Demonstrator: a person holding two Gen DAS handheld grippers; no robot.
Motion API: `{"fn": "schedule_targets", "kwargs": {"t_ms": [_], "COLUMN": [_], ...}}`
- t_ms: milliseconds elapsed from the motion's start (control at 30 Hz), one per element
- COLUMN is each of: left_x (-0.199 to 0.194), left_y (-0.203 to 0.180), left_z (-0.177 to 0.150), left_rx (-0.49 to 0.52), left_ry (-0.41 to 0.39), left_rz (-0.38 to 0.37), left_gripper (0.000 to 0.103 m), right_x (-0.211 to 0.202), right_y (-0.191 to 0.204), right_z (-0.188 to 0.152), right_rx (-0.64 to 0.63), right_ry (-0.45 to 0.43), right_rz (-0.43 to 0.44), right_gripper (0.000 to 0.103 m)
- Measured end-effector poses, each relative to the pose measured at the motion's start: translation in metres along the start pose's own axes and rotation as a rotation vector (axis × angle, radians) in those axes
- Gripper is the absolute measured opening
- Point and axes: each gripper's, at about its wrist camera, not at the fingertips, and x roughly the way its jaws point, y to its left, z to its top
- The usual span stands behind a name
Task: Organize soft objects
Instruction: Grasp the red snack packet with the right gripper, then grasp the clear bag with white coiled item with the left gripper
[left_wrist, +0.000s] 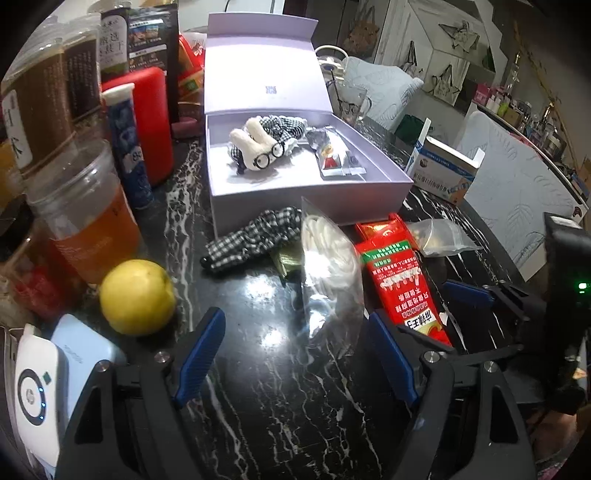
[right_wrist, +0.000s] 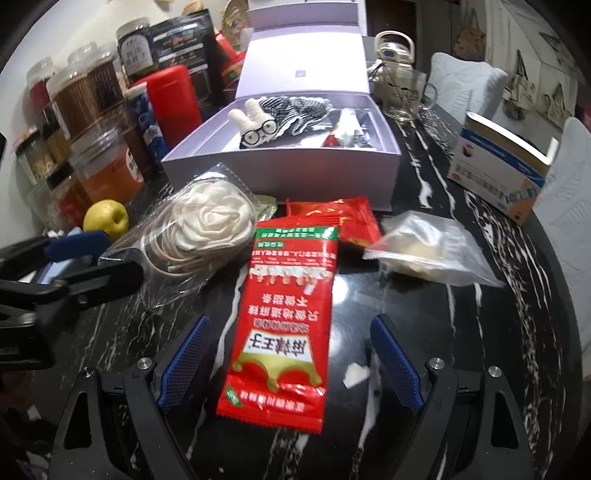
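On the black marbled counter (right_wrist: 461, 332), in front of an open lilac box (left_wrist: 310, 199), lie the loose soft things: a checked scrunchie (left_wrist: 251, 240), a clear bag with a white fabric flower (right_wrist: 207, 221), a long red snack packet (right_wrist: 288, 321), a smaller red packet (right_wrist: 351, 218) touching its far end, and a clear pouch (right_wrist: 428, 251) to the right. Inside the box rest a bunny-eared checked scrunchie (left_wrist: 262, 144) and a small packet (left_wrist: 332, 155). The left gripper (left_wrist: 295, 354) hangs over the counter with jaws spread and empty, the flower bag just ahead. The right gripper (right_wrist: 288, 354) has its jaws spread either side of the long red packet, not touching it. A yellow fruit (left_wrist: 136, 295) sits beside jars (left_wrist: 85, 218) at the left.
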Motion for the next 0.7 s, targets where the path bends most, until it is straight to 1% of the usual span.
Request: {"fn": "schedule_targets", "kwargs": {"t_ms": [100,167,200,267,300,333,367,400,533,600,700], "left_x": [-0.001,0.001,0.003,0.007,0.009,0.009,0.009,0.009,0.010,0.013,0.019], "left_y": [0.003,0.006,0.006,0.008,0.009,0.009,0.009,0.008,0.002,-0.004,-0.011], "left_z": [0.002,0.003,0.003,0.003,0.004,0.004,0.004,0.006,0.010,0.012,0.016], "left_rx": [-0.009,-0.019,-0.027,-0.044,-0.057,-0.063,-0.068,-0.067,-0.041,-0.020,0.008], "left_ry": [-0.005,-0.004,0.004,0.019,0.024,0.024,0.021,0.013,-0.016,-0.018,-0.009], "left_rz": [0.000,-0.013,-0.025,-0.046,-0.059,-0.063,-0.064,-0.061,-0.046,-0.051,-0.060], "left_gripper": [0.080,0.080,0.080,0.080,0.080,0.080,0.080,0.080,0.080,0.080,0.080], "right_x": [0.008,0.014,0.017,0.018,0.018,0.018,0.017,0.017,0.010,0.005,-0.005], "right_y": [0.003,0.005,0.005,0.005,0.005,0.005,0.004,0.004,-0.003,-0.007,-0.012], "right_z": [0.003,0.005,0.005,0.005,0.005,0.005,0.005,0.005,0.000,-0.003,-0.010], "right_rx": [-0.010,-0.022,-0.025,-0.029,-0.036,-0.042,-0.048,-0.054,-0.035,-0.016,-0.001], "right_ry": [0.023,0.036,0.042,0.038,0.034,0.032,0.026,0.028,0.021,0.018,0.008], "right_rz": [-0.008,-0.013,-0.017,-0.027,-0.049,-0.062,-0.067,-0.069,-0.013,0.014,0.030], "right_gripper": [0.089,0.089,0.087,0.080,0.069,0.055,0.047,0.046,0.045,0.045,0.045]}}
